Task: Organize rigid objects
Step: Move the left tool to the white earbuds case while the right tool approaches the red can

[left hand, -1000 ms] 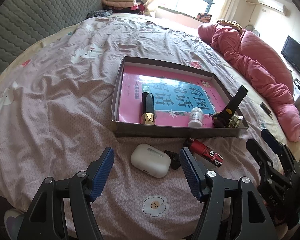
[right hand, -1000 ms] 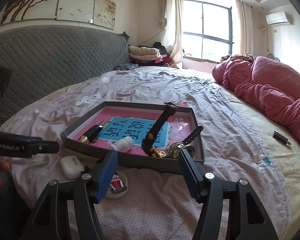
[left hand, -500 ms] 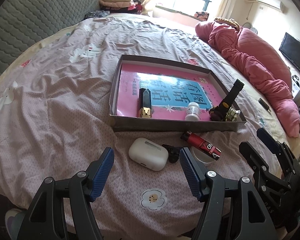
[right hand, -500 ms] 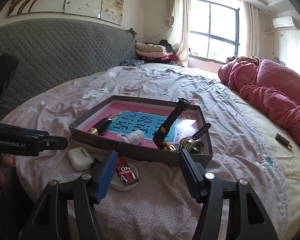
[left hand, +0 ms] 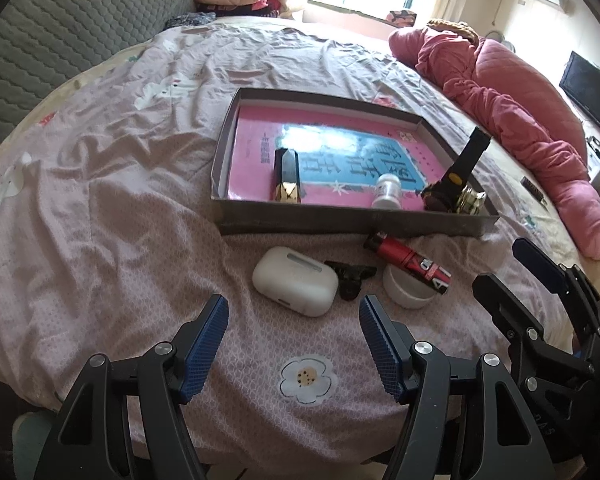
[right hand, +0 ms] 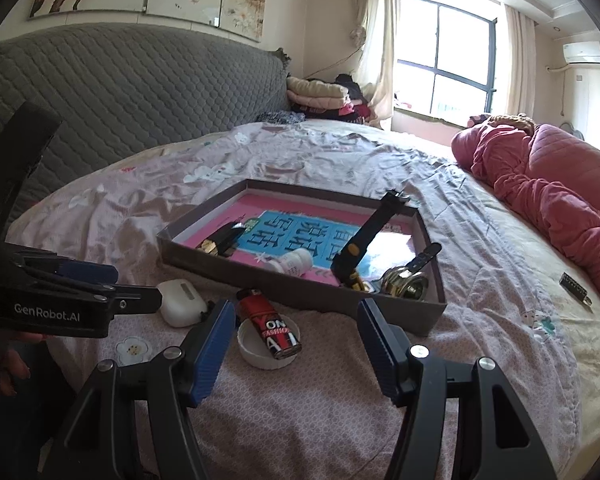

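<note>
A shallow grey box (left hand: 340,222) (right hand: 300,296) lies on the bed, lined with a pink and blue book. In it are a black and gold case (left hand: 287,176), a small white bottle (left hand: 386,191), a black flashlight (left hand: 460,172) and a brass bell (right hand: 404,286). In front of the box lie a white earbud case (left hand: 296,280) (right hand: 178,306), a black clip (left hand: 352,276), and a red lighter (left hand: 408,260) (right hand: 270,324) resting on a white lid (left hand: 406,292) (right hand: 256,350). My left gripper (left hand: 292,336) is open and empty, just short of the earbud case. My right gripper (right hand: 296,344) is open and empty near the lighter.
A pink quilt (left hand: 520,112) is heaped at the right of the bed. A grey padded headboard (right hand: 120,92) stands at the left. A small dark object (right hand: 576,286) lies on the sheet at the right. Folded clothes (right hand: 324,96) are stacked by the window.
Both grippers have drawn back and risen a little from the box, so the objects look smaller and farther. Nothing on the bed has moved. Both stay open.
</note>
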The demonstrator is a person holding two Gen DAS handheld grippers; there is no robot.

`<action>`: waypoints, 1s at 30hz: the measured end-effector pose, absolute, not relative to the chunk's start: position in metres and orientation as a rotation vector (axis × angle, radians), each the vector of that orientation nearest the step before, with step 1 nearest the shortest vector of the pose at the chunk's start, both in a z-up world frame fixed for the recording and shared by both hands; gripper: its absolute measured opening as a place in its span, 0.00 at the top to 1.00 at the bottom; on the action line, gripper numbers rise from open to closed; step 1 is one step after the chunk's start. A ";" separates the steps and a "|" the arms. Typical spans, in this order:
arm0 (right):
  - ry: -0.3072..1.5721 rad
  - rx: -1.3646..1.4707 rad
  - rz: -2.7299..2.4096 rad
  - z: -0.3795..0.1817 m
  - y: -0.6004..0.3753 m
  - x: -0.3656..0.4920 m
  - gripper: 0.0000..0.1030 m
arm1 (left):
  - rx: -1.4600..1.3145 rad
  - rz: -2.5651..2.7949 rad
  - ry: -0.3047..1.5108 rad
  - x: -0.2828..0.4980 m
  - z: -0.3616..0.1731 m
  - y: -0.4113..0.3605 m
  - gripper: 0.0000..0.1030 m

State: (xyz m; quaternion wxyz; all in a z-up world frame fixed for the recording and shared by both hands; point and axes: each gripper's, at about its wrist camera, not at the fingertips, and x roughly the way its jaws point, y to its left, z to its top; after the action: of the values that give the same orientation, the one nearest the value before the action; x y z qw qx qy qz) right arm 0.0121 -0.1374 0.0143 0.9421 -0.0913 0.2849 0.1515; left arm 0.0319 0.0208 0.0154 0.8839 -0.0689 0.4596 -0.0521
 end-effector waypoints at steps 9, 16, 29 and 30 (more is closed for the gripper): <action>0.643 -0.185 0.327 0.000 -0.132 0.024 0.39 | -0.144 -0.102 0.989 0.035 -0.001 0.024 0.32; 0.679 -0.169 0.343 -0.010 -0.132 0.034 0.39 | -0.145 -0.103 1.004 0.039 -0.011 0.024 0.32; 0.701 -0.154 0.351 -0.019 -0.136 0.048 0.39 | -0.147 -0.106 1.014 0.053 -0.022 0.023 0.32; 0.706 -0.150 0.352 -0.019 -0.136 0.050 0.39 | -0.146 -0.107 1.013 0.053 -0.022 0.023 0.32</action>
State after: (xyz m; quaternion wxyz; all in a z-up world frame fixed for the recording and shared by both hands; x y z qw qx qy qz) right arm 0.0498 -0.1363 -0.0195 0.9205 -0.0731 0.3435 0.1713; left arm 0.0534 0.0229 -0.0223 0.8705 -0.0698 0.4846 -0.0509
